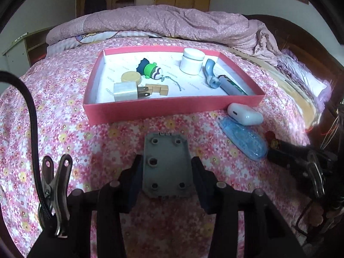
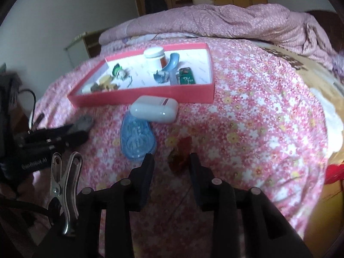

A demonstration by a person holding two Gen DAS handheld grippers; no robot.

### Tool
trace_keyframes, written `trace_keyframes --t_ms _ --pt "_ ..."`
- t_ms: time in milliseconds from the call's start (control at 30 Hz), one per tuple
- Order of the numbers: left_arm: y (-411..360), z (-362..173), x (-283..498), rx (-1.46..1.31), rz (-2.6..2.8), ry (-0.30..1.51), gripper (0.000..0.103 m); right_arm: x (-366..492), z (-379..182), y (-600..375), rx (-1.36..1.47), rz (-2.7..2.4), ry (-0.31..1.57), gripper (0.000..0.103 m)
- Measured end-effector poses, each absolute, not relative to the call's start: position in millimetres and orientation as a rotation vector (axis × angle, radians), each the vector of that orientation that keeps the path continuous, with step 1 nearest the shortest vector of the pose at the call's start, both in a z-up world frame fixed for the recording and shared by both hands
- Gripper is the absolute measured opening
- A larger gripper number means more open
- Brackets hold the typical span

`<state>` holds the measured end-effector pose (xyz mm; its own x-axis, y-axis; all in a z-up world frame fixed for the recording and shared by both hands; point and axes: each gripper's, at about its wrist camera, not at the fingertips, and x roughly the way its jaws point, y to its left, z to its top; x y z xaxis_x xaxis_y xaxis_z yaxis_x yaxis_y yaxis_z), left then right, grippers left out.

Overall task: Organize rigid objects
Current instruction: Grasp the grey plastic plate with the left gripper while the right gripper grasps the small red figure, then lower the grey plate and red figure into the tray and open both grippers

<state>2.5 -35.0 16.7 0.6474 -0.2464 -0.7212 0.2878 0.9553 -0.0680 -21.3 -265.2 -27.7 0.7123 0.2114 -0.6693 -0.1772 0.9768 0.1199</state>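
A red box (image 1: pixel 150 107) (image 2: pixel 150 95) lies on the flowered bedspread and holds several small objects: a white jar (image 1: pixel 192 61), a white charger (image 1: pixel 125 91), a green figure (image 1: pixel 150 69). My left gripper (image 1: pixel 166 173) is open with its jaws on either side of a grey plate (image 1: pixel 165 163); I cannot tell whether they touch it. A white case (image 1: pixel 245 114) (image 2: pixel 154 108) and a blue clear case (image 1: pixel 244 139) (image 2: pixel 137 139) lie in front of the box. My right gripper (image 2: pixel 172 163) is open and empty over a small red object (image 2: pixel 180 154).
A bunched pink quilt (image 1: pixel 172 21) lies behind the box. The dark wooden bed frame (image 1: pixel 301 49) runs along the right. A shelf unit (image 1: pixel 28 45) stands left of the bed. Each gripper shows at the edge of the other's view.
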Motion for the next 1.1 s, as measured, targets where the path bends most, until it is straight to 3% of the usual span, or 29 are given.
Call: trace_keyframes --t_ms 433,500,533,1100 --pt "-26.1 13.7 1.5 -0.009 -0.359 0.774 0.050 -12.6 -27.7 -257.9 -0.012 0.104 0.758 0.035" --pt "-24.7 13.9 1.3 -0.016 -0.350 0.773 0.046 -13.0 -28.3 -254.2 -0.038 0.104 0.749 0.031" --pt "-23.3 14.0 1.4 -0.025 -0.355 0.774 0.046 -13.1 -28.5 -254.0 -0.038 0.112 0.745 0.023" --pt "-20.9 52.4 9.0 -0.055 -0.353 0.734 0.046 -7.2 -3.8 -265.0 0.089 0.250 0.697 0.023"
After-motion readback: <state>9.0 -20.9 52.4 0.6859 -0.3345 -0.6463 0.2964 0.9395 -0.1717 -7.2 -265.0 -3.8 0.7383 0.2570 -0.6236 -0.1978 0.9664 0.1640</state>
